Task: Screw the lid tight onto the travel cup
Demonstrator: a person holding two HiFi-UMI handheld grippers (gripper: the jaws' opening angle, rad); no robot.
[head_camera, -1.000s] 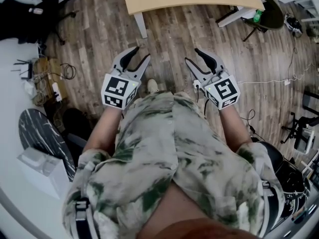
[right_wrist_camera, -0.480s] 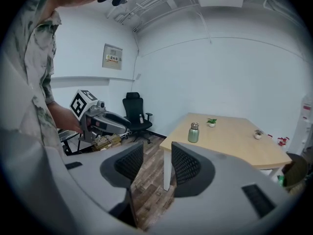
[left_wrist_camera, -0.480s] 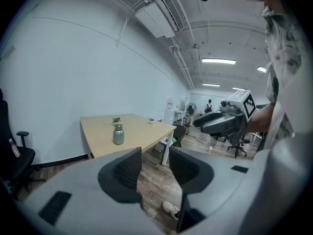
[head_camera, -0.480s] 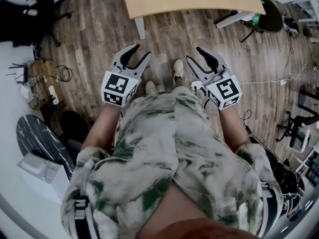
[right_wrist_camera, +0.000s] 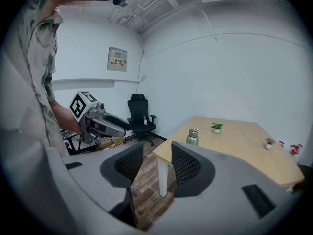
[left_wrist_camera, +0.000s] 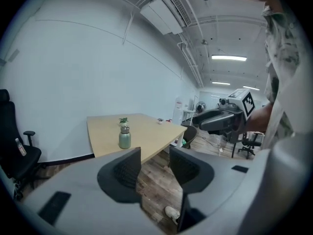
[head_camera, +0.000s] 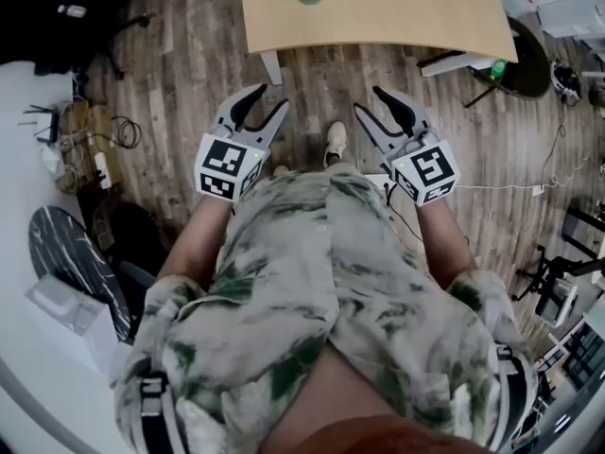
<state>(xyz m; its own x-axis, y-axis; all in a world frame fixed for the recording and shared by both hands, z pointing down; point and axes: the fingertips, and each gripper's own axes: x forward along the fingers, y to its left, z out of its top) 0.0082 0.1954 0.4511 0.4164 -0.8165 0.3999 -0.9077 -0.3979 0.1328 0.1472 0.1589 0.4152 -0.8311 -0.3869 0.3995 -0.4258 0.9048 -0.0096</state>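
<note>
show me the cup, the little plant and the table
cup (left_wrist_camera: 124,141), left gripper view, on its green body
plant (right_wrist_camera: 216,127), right gripper view, on its leaves
table (head_camera: 397,12), head view, on the bare top

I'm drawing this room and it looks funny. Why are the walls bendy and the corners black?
Left gripper view: the wide-angle lens bows the wall into an arc, and the corners go black. Right gripper view: same bulge and black rim. Head view: the floor planks bend near the edges.
</note>
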